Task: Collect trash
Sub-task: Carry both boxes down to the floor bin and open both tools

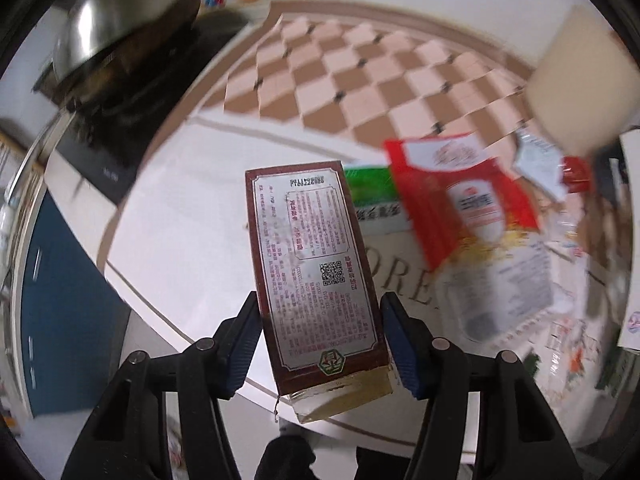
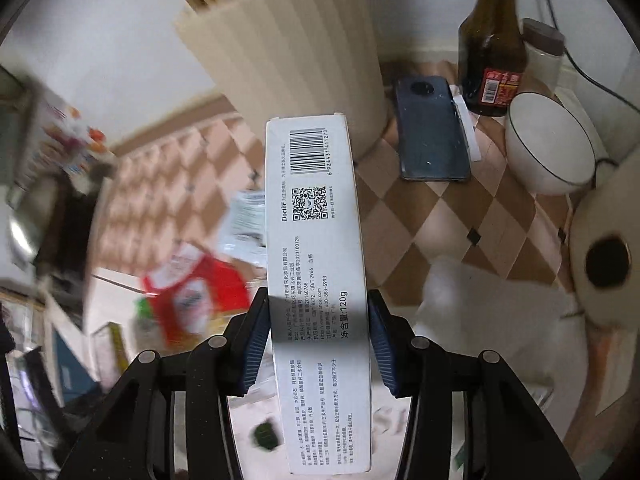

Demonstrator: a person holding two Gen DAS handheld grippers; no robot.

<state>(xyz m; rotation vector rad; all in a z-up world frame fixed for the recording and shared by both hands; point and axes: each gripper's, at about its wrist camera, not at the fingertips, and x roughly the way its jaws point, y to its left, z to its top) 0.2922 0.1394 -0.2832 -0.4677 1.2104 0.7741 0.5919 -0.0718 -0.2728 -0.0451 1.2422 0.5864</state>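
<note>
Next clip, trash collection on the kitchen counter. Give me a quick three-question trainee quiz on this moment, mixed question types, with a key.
1. True or false: the left tool holds a dark red box.
2. The white box in the right tool shows: A) a barcode and QR code, B) a fruit picture, C) no printing.
3. Fill in: beside the dark sauce bottle lies a dark ____, flat on the checked cloth.

Key: 1 true; 2 A; 3 phone. A red packet and a white bowl are not held by either tool.
</note>
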